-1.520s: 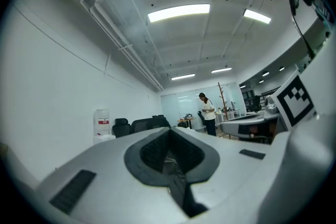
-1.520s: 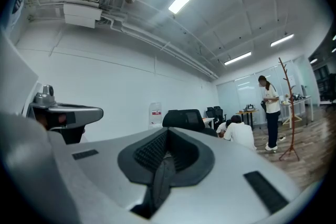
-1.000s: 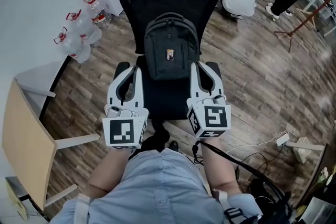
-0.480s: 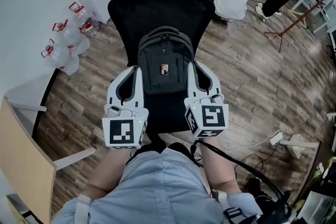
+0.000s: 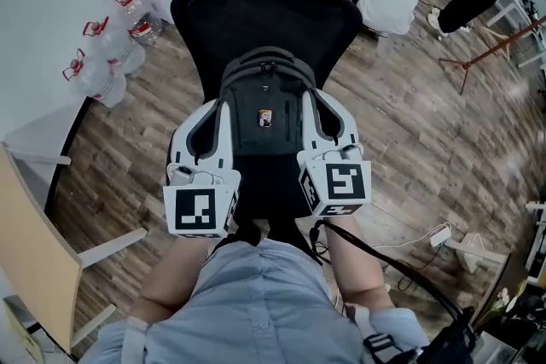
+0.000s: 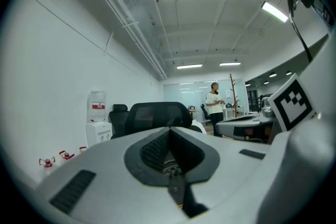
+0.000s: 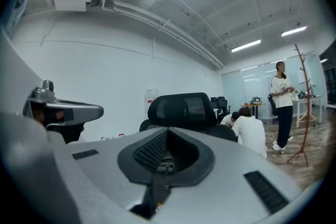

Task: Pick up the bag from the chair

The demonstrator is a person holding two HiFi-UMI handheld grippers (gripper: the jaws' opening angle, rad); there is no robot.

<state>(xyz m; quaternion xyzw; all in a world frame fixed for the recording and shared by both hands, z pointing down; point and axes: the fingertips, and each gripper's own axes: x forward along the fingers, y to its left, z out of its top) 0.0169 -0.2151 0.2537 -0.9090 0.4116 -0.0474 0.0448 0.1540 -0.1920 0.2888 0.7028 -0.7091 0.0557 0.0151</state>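
The black chair (image 5: 256, 4) filled the upper middle of the head view, standing on a wood floor (image 5: 409, 124). The dark bag (image 5: 263, 106) stood upright on its seat at frame centre, leaning against the backrest.

The left hand-held gripper (image 5: 218, 105) sat just beside the bag's left edge. The right hand-held gripper (image 5: 312, 96) sat just beside its right edge. Both pointed toward the chair back, and from above it could not be told whether either touched the bag.

In the left gripper view, that hand-held gripper's jaws were clenched together with nothing between them. The chair's headrest (image 6: 157, 113) showed beyond them in the middle of the frame. In the right gripper view, the jaws were likewise pressed together and empty, with the headrest again beyond them.
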